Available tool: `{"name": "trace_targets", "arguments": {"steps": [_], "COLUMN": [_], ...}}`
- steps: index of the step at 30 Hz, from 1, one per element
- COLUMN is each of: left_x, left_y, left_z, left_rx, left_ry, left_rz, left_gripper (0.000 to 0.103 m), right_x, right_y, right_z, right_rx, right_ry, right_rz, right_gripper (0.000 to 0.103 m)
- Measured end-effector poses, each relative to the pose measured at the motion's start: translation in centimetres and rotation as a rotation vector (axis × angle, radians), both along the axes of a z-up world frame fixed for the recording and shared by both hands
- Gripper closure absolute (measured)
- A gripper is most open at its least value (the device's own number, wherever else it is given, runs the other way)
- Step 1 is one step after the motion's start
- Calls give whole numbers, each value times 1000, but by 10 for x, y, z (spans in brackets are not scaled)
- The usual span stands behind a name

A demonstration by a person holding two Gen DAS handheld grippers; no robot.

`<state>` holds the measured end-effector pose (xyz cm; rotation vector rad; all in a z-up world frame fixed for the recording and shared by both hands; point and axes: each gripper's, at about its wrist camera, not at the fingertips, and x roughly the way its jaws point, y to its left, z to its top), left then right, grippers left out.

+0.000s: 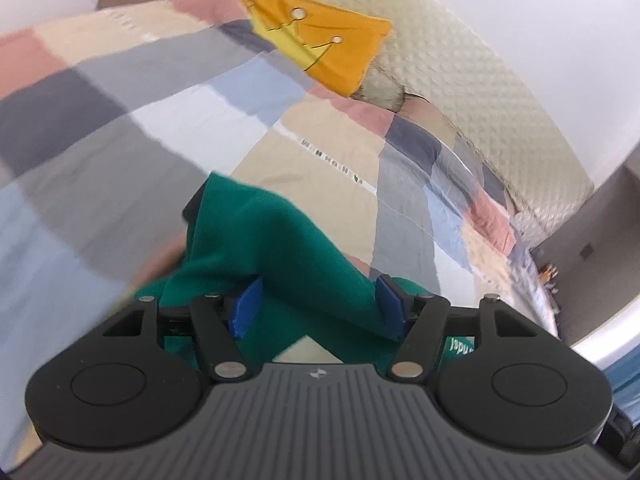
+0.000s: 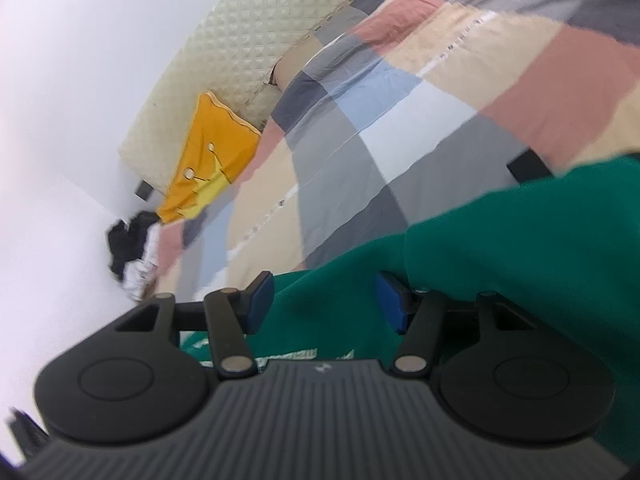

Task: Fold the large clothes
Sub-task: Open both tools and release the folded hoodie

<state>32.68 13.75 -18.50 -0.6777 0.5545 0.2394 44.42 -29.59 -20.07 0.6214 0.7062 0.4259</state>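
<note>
Left wrist view: left gripper point(image 1: 318, 304) stands spread, green garment point(image 1: 276, 240) bunched between its blue pads point(image 1: 247, 306) on the checked bedspread point(image 1: 120, 128); white lettering at its edge is cut off, unreadable. Right wrist view: right gripper point(image 2: 326, 304) likewise spread, garment point(image 2: 500, 248) draped over one finger; print blurred.

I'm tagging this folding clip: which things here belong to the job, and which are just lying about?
Part of the job:
green fabric garment
left gripper
right gripper

Lying about:
orange square cushion with crown drawing
checked patchwork bedcover
cream quilted headboard
dark clothes pile
</note>
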Motion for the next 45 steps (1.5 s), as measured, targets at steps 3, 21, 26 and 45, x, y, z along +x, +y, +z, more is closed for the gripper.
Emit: {"name": "trace_targets", "arguments": {"steps": [3, 21, 26, 45], "left_x": [22, 67, 36, -22], "left_y": [2, 16, 2, -79], "left_z": [-9, -28, -11, -16], "left_rx": [39, 131, 167, 363], "left_ry": [3, 29, -26, 14], "left_rz": [-17, -75, -123, -275], "left_gripper": [34, 33, 33, 29], "right_x": [20, 78, 48, -50], "right_y": [9, 33, 27, 36], "right_z": [-13, -38, -15, -6], "right_rx": [-73, -157, -172, -436], "right_ry": [-7, 15, -58, -167], "right_rz": [7, 18, 45, 174], "right_gripper": [45, 45, 42, 44]}}
